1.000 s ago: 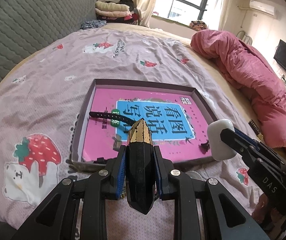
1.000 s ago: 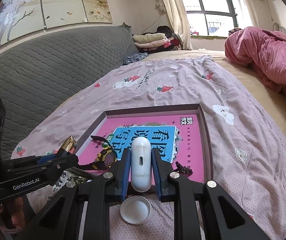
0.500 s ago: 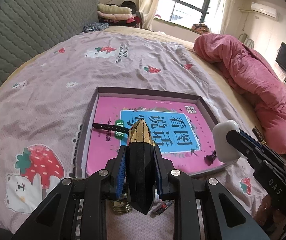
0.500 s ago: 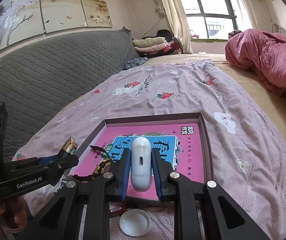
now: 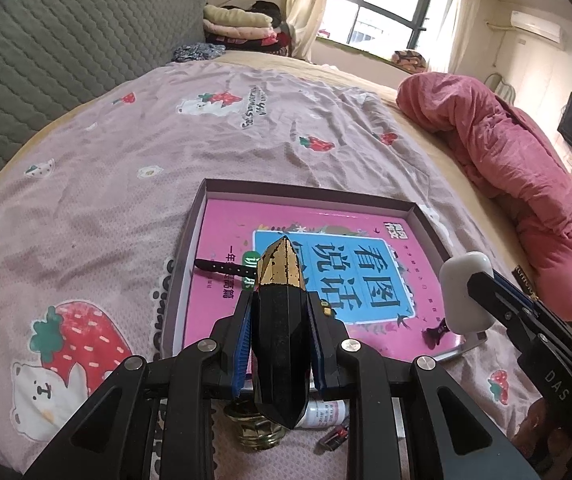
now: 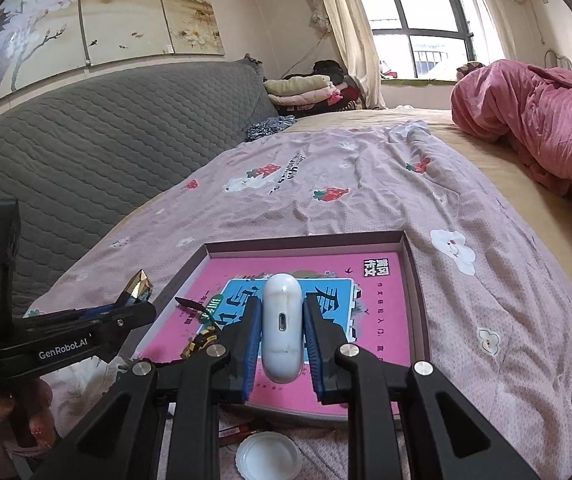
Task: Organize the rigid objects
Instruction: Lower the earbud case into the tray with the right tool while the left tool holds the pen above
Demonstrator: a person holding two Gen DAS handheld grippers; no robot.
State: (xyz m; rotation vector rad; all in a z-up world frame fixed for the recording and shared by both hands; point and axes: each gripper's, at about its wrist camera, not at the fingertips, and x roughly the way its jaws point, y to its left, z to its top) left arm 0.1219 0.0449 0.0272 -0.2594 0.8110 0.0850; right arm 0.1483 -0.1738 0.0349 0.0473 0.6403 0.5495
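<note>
Angling both loaded grippers downward

Pink quilt, grey headboard

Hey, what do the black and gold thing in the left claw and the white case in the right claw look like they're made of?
Black and gold faceted piece: looks like hard plastic or lacquered material, glossy black facets, with the gold tip's coating worn in patches. White case: smooth hard plastic, mildly glossy, rounded pill shape with a small slot port, probably an earbud case. Neither material is certain from looks alone.
</note>
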